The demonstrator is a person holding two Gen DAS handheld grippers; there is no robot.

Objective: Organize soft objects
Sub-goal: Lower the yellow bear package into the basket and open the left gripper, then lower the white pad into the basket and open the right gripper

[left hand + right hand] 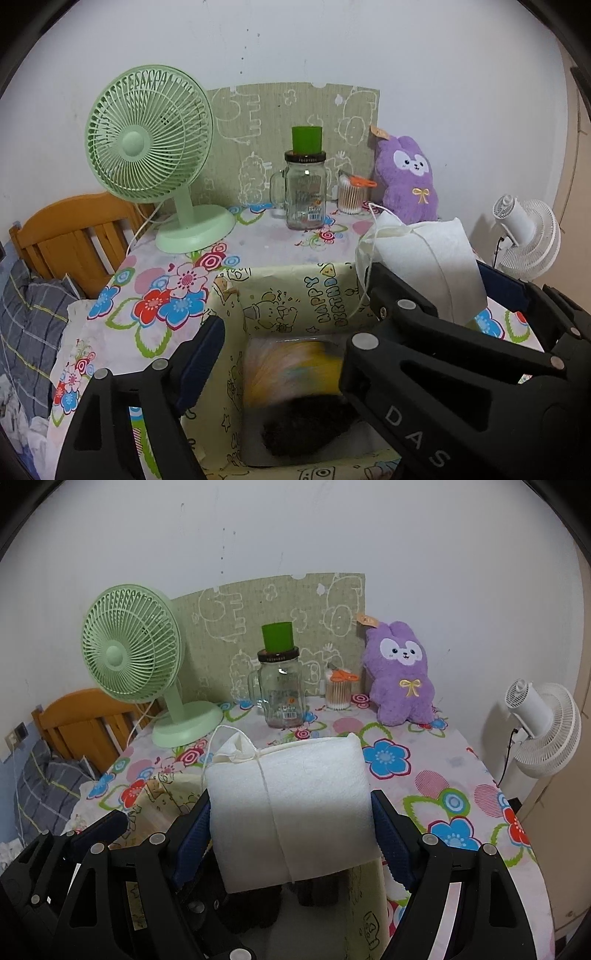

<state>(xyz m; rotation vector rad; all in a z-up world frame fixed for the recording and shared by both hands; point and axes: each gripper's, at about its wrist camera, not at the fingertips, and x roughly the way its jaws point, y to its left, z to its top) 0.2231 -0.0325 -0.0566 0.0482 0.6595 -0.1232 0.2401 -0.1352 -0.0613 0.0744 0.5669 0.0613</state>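
Observation:
A box [291, 295] wrapped in pale yellow birthday paper stands open on the flowered table. Inside lie a blurred yellow and pastel soft thing [295, 365] and a dark fuzzy one [306, 428]. My left gripper [351, 310] is open above the box with nothing between its pads. My right gripper [291, 830] is shut on a white felt roll [295, 805] tied with string, holding it over the box's right side. That roll [424, 258] also shows in the left wrist view. A purple plush animal [400, 679] sits upright at the back right of the table.
At the table's back stand a green fan [129, 653], a glass mug jar [280, 694] with a green cup on it, and a tub of cotton swabs [338, 694]. A white fan [543, 727] stands to the right. A wooden headboard [70, 236] and plaid pillow lie left.

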